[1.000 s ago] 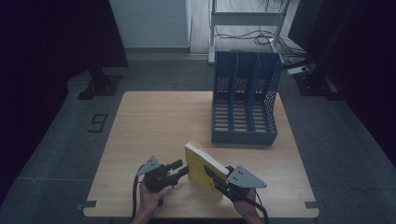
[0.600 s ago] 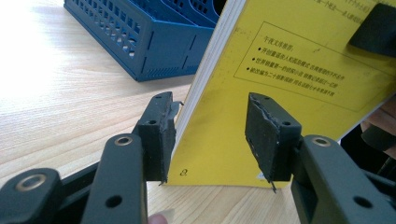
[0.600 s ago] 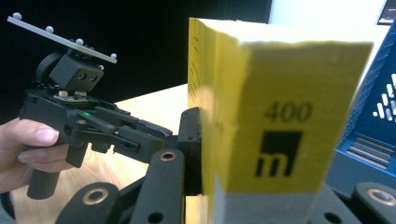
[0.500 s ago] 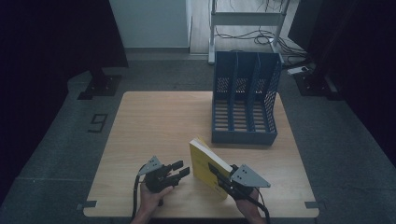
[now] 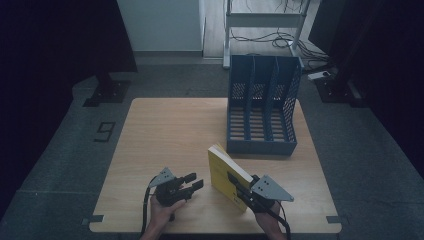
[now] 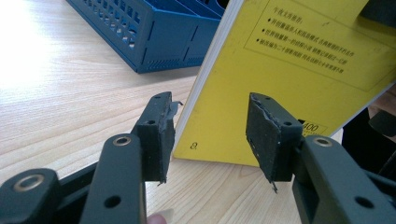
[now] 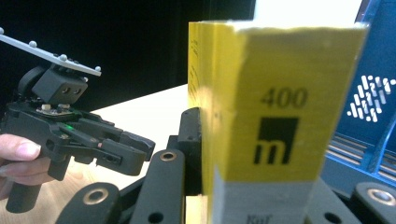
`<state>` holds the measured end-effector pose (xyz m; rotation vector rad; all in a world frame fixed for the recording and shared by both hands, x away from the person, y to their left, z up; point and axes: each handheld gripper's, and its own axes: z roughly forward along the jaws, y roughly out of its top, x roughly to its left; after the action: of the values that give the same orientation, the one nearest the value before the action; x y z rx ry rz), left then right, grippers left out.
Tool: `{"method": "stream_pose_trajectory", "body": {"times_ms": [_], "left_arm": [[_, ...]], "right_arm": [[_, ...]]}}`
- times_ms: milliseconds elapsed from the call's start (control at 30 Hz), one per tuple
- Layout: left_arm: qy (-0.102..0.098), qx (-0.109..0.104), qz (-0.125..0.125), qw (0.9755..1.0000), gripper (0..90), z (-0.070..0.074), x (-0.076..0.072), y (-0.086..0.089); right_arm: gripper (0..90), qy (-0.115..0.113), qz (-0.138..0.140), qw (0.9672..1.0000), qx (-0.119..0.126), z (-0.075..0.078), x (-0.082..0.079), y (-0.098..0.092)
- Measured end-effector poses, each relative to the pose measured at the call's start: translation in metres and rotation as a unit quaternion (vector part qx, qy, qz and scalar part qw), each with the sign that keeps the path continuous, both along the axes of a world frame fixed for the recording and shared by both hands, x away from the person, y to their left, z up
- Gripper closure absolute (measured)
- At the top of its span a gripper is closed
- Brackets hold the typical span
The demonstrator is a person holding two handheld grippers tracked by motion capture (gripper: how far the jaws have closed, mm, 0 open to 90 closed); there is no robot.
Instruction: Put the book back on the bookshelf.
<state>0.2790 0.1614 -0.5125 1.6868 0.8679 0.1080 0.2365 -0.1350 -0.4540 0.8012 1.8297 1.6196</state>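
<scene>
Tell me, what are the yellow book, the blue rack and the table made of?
The thick yellow paperback book looks like paper with a smooth card cover: printed text, pale page edges. The blue slotted file rack seems moulded plastic, matte, with even perforated walls. The light wooden table shows wood grain; whether solid wood or laminate is unclear.

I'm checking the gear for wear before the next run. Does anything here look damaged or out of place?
Yes: the black rubber pads of the left gripper look chipped and ragged along their edges in the left gripper view. The thick yellow paperback book stands tilted in the right gripper, which grips it on purpose.
</scene>
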Motion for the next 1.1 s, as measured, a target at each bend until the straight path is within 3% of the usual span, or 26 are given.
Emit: {"method": "stream_pose_trajectory", "body": {"times_ms": [1100], "left_arm": [[0.018, 0.012, -0.003, 0.9998, 50.9, -0.004, 0.004, 0.0]], "right_arm": [[74.6, -0.004, -0.051, 0.9985, 0.019, 0.007, 0.006, -0.024]]}}
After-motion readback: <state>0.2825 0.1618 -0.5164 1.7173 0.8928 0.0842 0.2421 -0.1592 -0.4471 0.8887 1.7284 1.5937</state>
